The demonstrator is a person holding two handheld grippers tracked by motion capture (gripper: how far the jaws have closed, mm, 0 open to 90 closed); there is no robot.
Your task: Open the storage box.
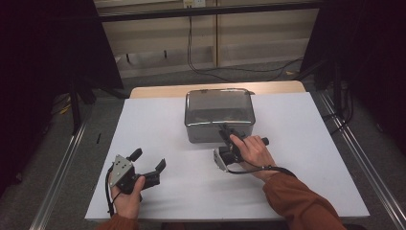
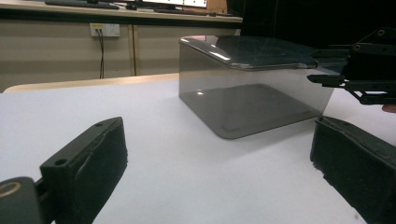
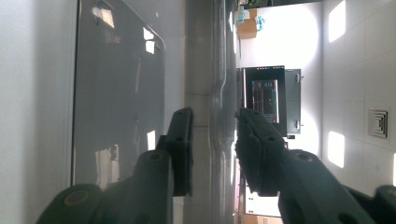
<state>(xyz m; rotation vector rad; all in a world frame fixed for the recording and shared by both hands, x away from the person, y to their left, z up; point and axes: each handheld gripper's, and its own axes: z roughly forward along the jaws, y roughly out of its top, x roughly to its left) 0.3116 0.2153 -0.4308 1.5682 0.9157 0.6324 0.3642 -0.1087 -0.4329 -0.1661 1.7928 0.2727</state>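
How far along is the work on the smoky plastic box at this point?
Early. The lid sits closed on the box. In hand: the right gripper has its jaws either side of the lid's front edge, one under, one over. The left gripper waits open, apart. Lifting the lid remains.

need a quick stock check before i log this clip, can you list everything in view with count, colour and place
lidded box: one, smoky grey see-through plastic, far middle of the white board, nothing visible inside
lid rim: one, grey, near edge of the box, between the right gripper's jaws
white board: one, white, covering the tabletop
wooden tabletop: one, light wood, showing past the board's far edge
cable: one, black, on the floor beyond the table
wall socket: one, white, on the far wall
left gripper: one, black, near left of the board, jaws wide open, nothing between them
right gripper: one, black, at the box's near edge, turned on its side, jaws around the lid rim
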